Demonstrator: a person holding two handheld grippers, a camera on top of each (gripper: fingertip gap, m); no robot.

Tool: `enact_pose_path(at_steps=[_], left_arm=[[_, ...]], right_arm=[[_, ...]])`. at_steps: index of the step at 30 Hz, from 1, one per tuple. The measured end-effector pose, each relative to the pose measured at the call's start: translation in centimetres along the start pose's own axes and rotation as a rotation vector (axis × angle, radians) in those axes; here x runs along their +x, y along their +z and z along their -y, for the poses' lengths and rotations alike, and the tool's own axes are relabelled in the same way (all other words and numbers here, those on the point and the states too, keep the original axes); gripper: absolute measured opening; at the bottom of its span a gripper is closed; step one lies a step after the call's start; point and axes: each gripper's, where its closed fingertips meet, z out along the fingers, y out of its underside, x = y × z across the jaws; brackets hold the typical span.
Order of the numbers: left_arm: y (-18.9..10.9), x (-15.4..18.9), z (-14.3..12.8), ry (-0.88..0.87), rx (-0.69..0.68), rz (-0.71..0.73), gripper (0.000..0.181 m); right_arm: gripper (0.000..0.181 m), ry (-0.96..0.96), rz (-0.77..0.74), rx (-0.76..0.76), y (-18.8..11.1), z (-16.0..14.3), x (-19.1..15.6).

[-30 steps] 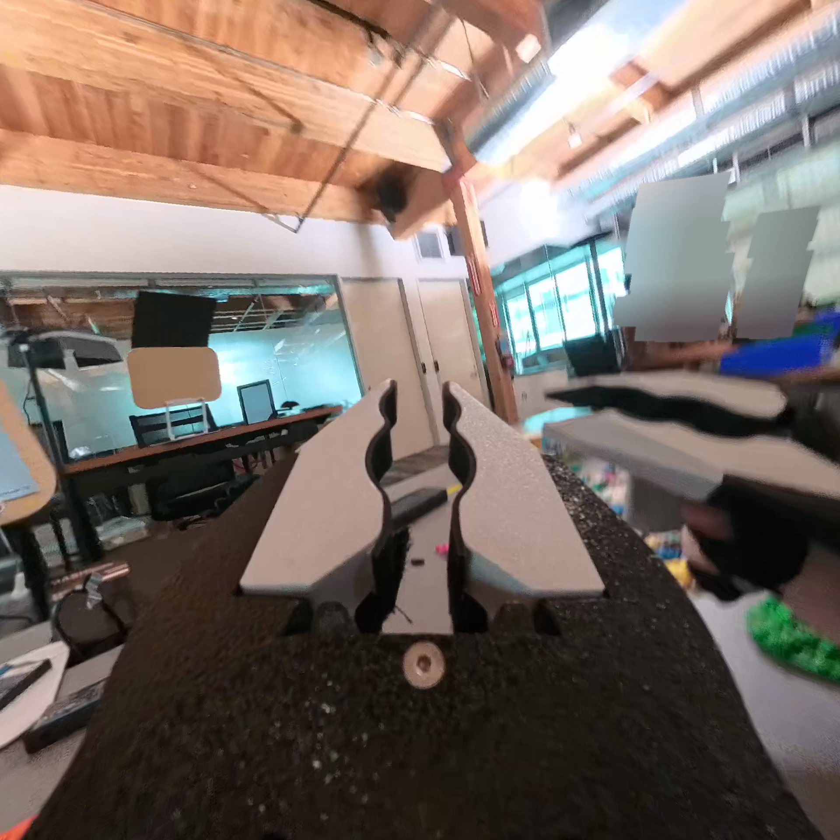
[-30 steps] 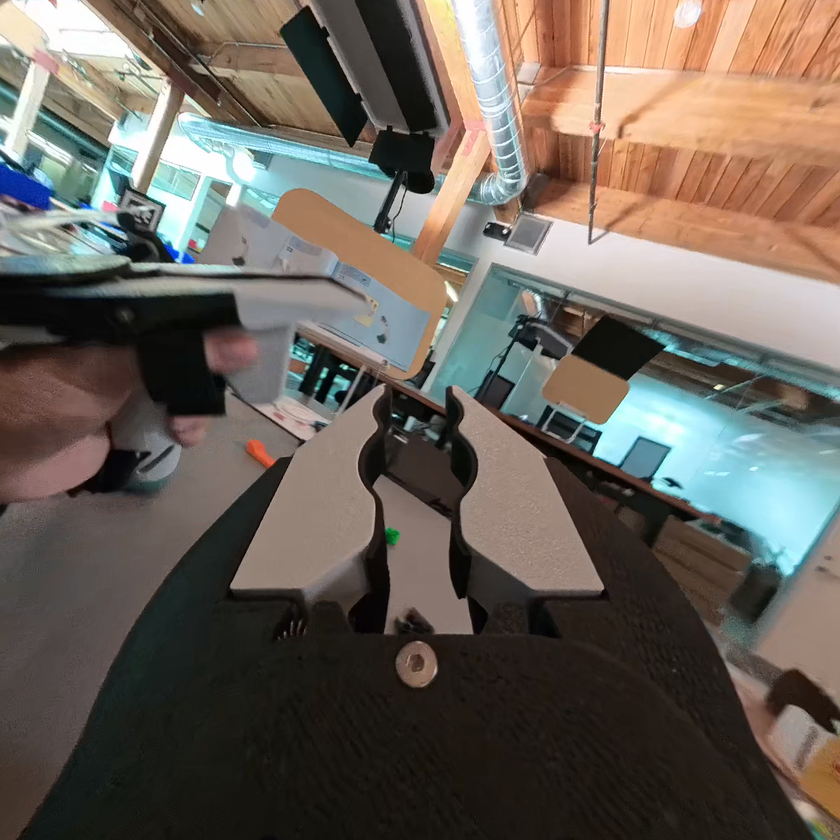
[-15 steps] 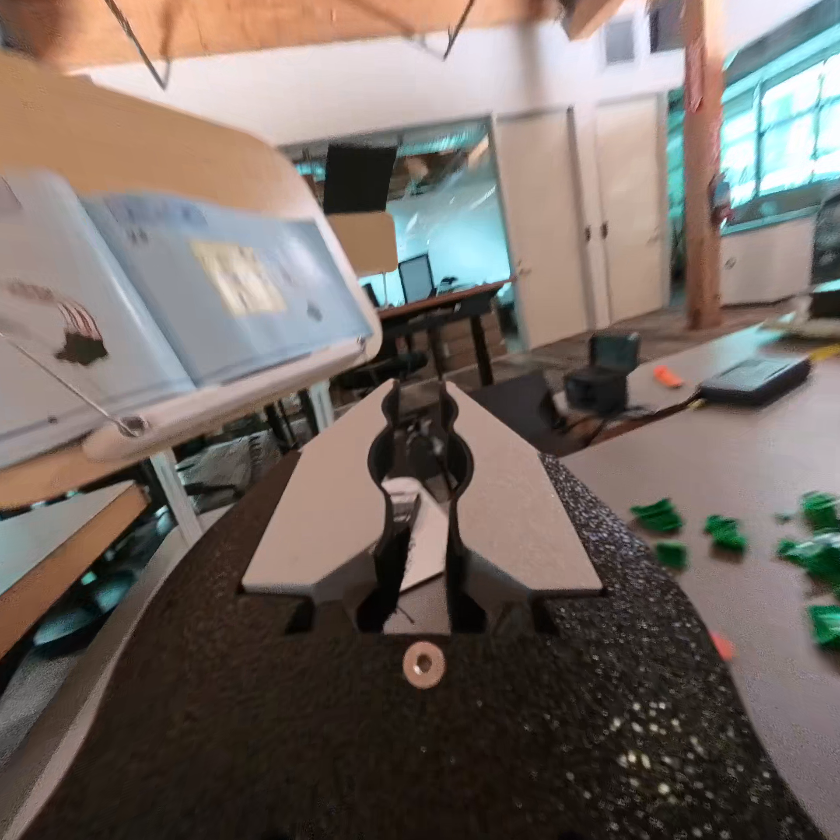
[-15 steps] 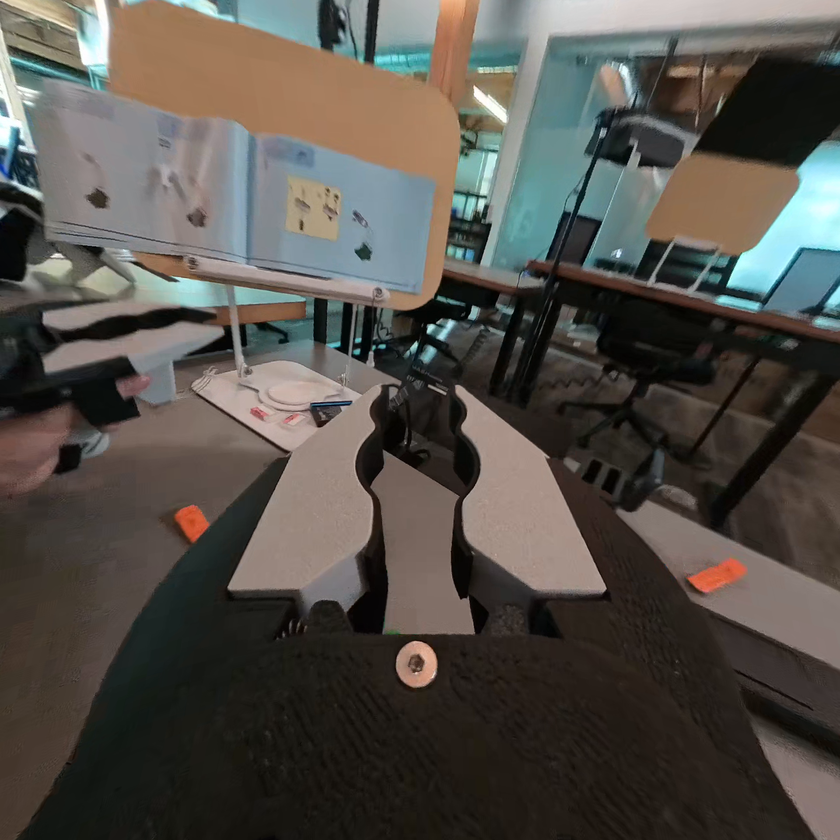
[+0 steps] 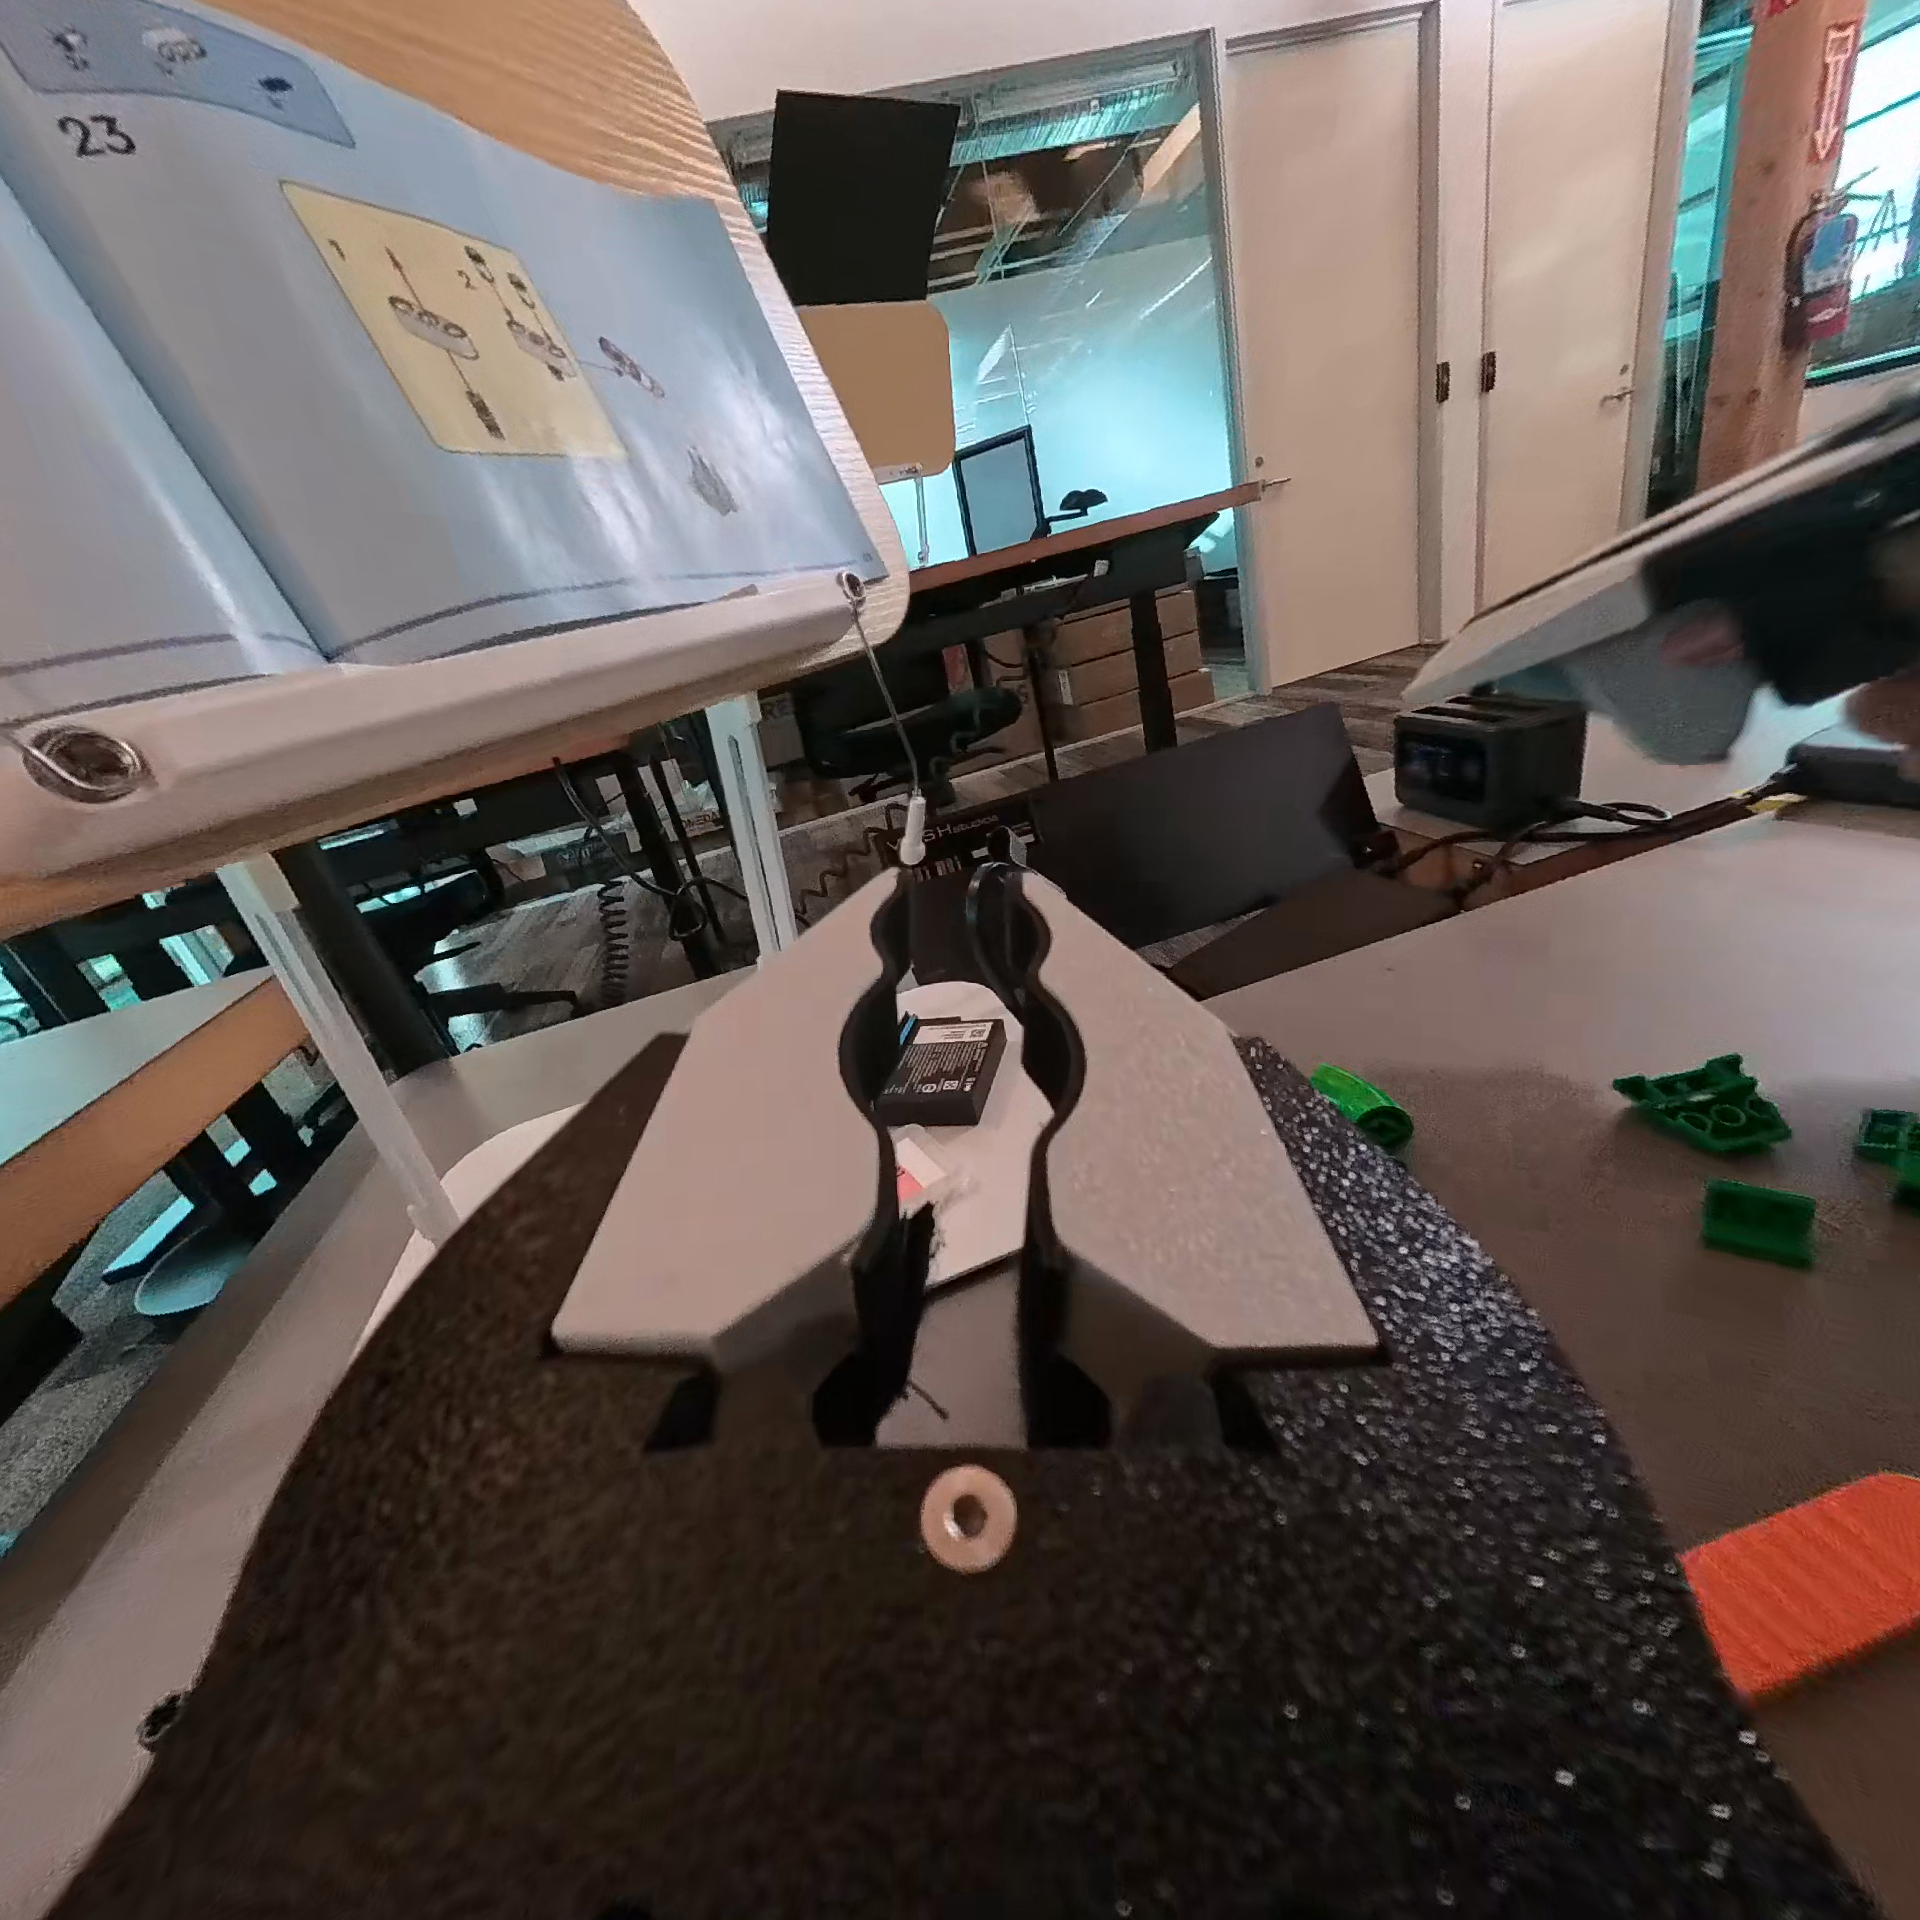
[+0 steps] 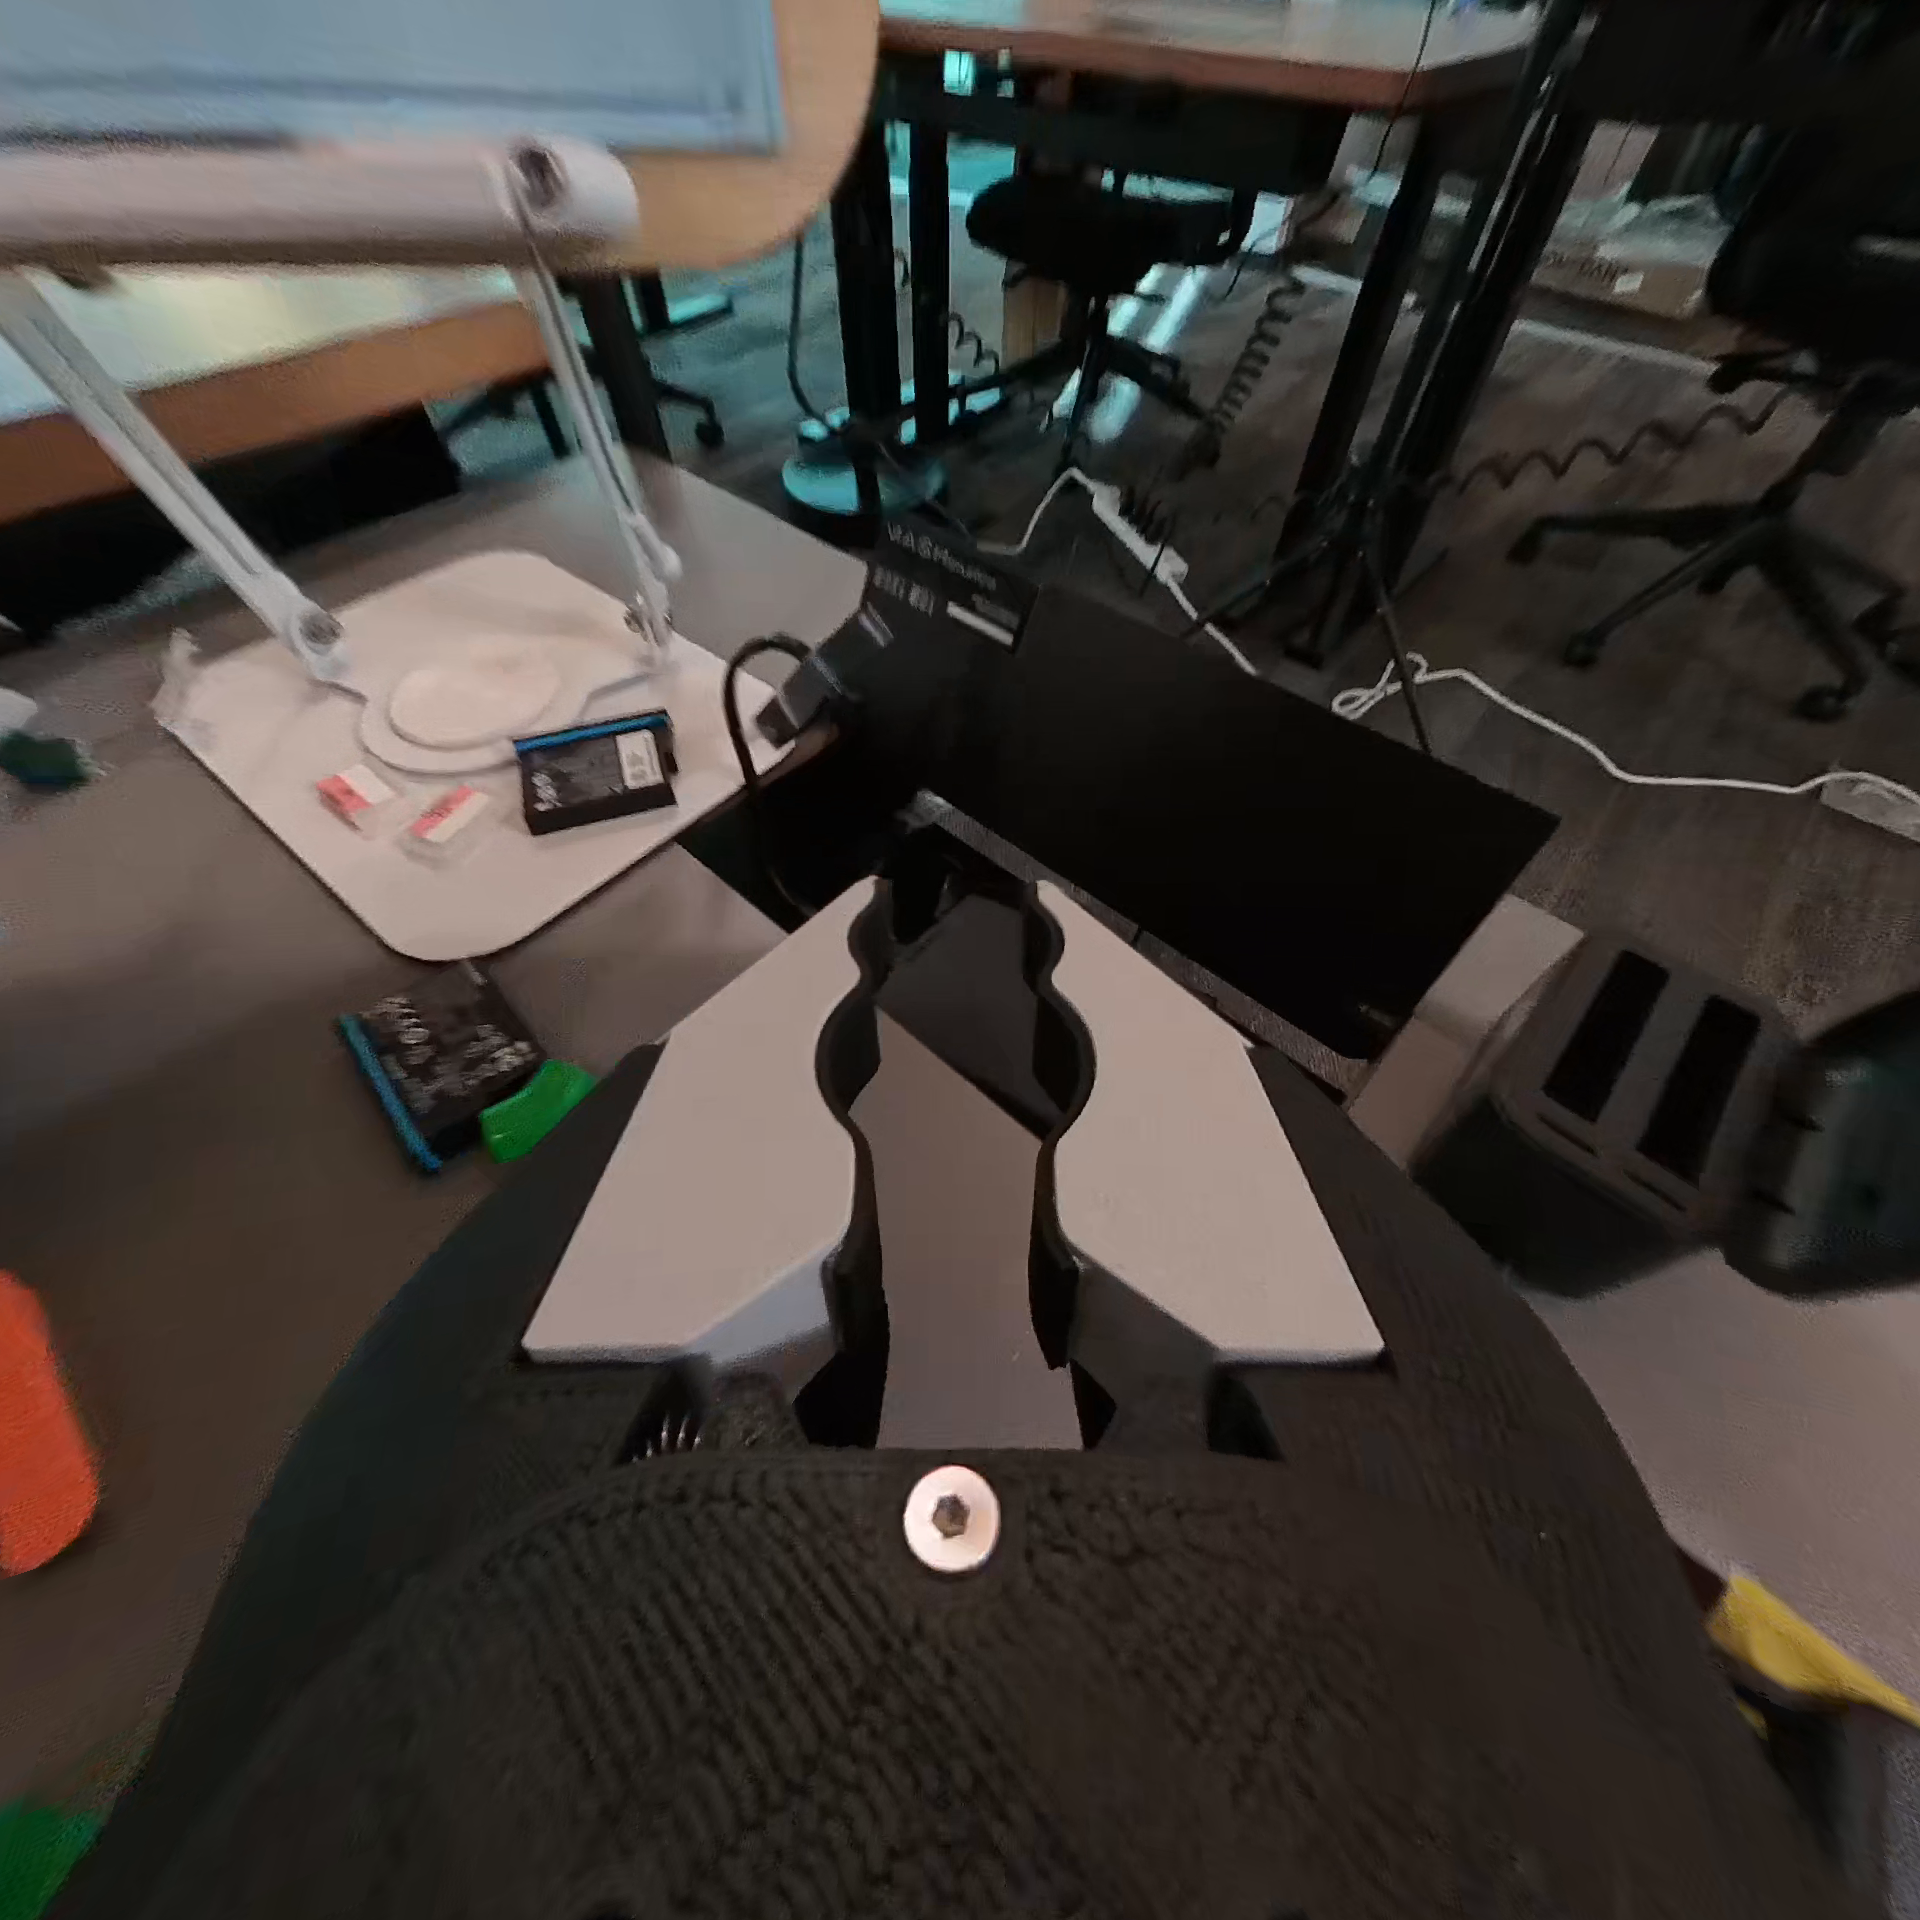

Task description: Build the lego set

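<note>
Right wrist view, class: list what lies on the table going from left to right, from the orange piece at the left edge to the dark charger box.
orange piece → pink-and-white packets → black battery with blue edge → green brick → right gripper, open and empty → dark charger box

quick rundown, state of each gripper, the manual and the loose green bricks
left gripper: jaws open, empty
right gripper: jaws open, empty
instruction booklet: open, propped on stand
green bricks: loose on table, unassembled
black battery: lying flat on the stand's white base
</note>
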Motion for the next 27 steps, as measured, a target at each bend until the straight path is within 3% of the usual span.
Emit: enact_pose_path(at_steps=[8,13,19,27], left_arm=[[0.0,-1.5,-0.2,-0.105,-0.003,0.038,0.018],[0.1,-1.4,-0.2,-0.101,-0.008,0.030,0.017],[0.0,-1.5,-0.1,-0.112,0.003,0.030,0.017],[-0.1,-1.9,0.2,-0.136,0.029,0.043,0.017]], right_arm=[[0.010,-0.153,0.077,-0.270,8.2,-2.1,1.2],[0.002,-0.199,0.223,-0.514,11.8,-4.5,1.0],[0.000,-0.205,0.288,-0.766,13.4,-7.6,1.1],[0.000,-0.226,0.260,-0.892,15.0,-9.4,1.0]])
